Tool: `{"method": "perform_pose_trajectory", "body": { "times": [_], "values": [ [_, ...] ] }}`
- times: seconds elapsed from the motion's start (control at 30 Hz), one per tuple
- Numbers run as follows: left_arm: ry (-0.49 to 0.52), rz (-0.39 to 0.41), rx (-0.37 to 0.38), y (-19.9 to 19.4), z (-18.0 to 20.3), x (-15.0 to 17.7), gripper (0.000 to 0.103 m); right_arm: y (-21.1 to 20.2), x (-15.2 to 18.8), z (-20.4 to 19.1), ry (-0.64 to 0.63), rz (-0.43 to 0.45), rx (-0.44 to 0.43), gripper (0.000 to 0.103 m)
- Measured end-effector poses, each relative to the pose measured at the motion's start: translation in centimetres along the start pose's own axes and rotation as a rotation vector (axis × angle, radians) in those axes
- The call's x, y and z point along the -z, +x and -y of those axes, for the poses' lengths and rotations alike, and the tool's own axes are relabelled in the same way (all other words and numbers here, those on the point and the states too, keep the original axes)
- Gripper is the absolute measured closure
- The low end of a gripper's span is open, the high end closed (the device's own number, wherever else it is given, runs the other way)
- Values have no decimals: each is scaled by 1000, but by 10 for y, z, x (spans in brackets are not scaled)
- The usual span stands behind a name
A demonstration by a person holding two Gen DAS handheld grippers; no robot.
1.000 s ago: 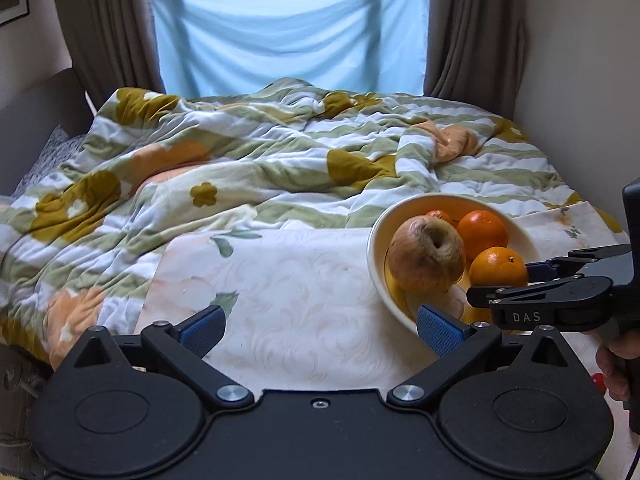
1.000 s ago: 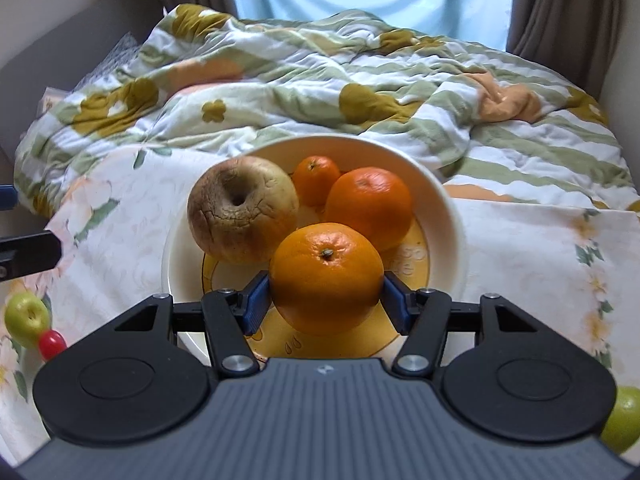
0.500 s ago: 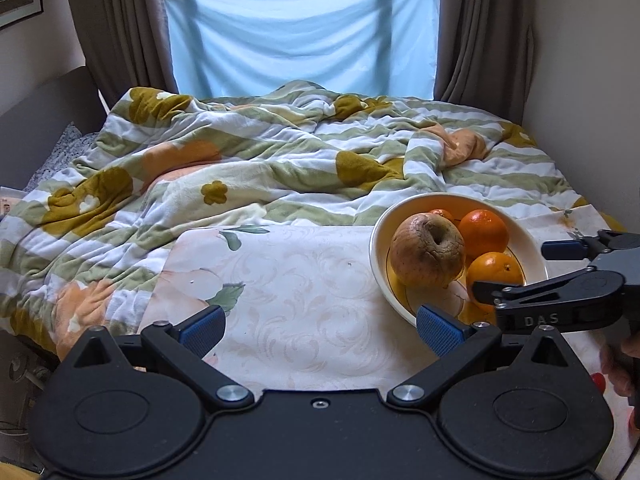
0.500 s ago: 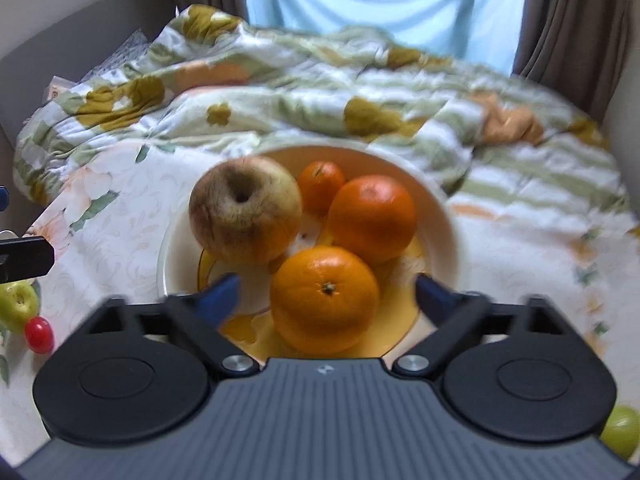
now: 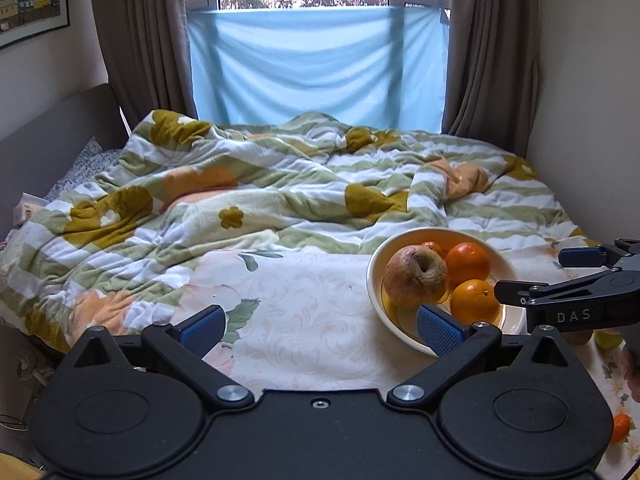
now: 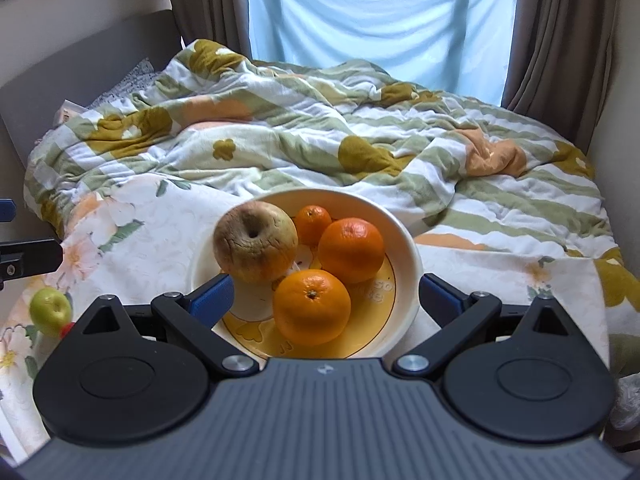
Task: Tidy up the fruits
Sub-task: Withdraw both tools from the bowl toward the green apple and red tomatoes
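Blue-padded fingers (image 6: 212,298) of the right gripper (image 6: 326,300) stand spread wide, gripping nothing; they have just been opening, and the near orange (image 6: 312,307) lies free between and beyond them inside the cream bowl (image 6: 408,240). Touching it are a second orange (image 6: 351,250) and a wrinkled brown apple (image 6: 256,242); a small mandarin (image 6: 313,224) sits behind them. The left gripper (image 5: 318,326) is likewise wide open and empty, over the floral cloth (image 5: 304,300) beside the bowl. A green apple (image 6: 51,311) lies on the cloth, well left of the bowl. Beyond, a flowered striped quilt (image 6: 320,136) covers the bed below a curtained window (image 5: 316,68).
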State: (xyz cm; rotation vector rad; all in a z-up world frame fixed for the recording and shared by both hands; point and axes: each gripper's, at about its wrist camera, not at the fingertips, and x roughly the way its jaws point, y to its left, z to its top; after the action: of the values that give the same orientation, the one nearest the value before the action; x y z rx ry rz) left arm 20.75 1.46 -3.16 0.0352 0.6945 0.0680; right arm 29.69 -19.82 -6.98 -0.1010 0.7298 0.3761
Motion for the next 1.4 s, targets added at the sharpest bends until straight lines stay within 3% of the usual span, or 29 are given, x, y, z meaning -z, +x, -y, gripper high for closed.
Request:
{"method": "perform_pose_trajectory", "body": {
  "times": [0.37, 0.6, 1.0, 1.4],
  "values": [
    [-11, 64, 4, -51, -13, 13, 0, -63, -2, -5, 39, 39, 22, 0],
    [-16, 54, 18, -63, -36, 29, 0, -102, 15, -14, 93, 63, 63, 0],
    [31, -25, 65, -30, -80, 63, 0, -116, 79, -28, 209, -2, 210, 0],
    [58, -93, 20, 12, -117, 88, 0, -92, 124, -27, 280, -47, 298, 0]
  ]
}}
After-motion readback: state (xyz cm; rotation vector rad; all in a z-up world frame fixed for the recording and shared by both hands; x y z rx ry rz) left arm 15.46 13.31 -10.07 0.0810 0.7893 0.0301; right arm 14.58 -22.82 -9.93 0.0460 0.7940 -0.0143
